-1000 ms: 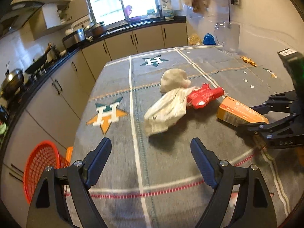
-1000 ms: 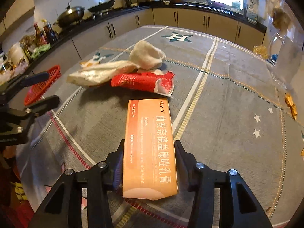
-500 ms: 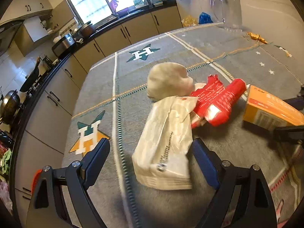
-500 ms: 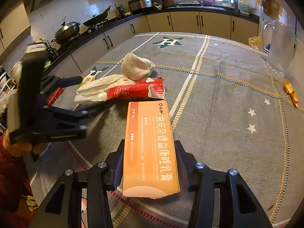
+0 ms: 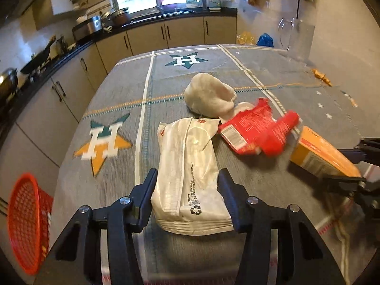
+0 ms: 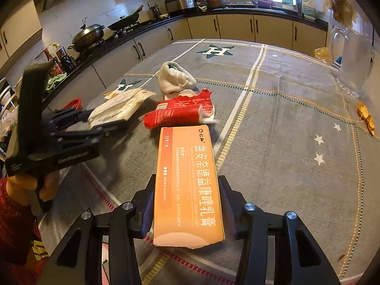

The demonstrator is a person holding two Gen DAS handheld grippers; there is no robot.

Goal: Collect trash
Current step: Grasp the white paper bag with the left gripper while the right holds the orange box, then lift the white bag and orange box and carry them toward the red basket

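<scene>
The left gripper (image 5: pixel 187 182) has closed in around the white bag (image 5: pixel 190 173), its 2 fingers pinching it. The right gripper (image 6: pixel 187 190) clamps the orange box (image 6: pixel 187 185); red wrapper (image 6: pixel 178 114) at 12 o'clock.

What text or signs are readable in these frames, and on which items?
"曲安奈德益康唑乳膏", "仁和", "29克/支": orange box in the right gripper.
Recycling symbol: white bag between the left gripper fingers; its small print is too blurred.
"H" in stars: tablecloth.
Red wrapper: barcode label and print unreadable.
</scene>
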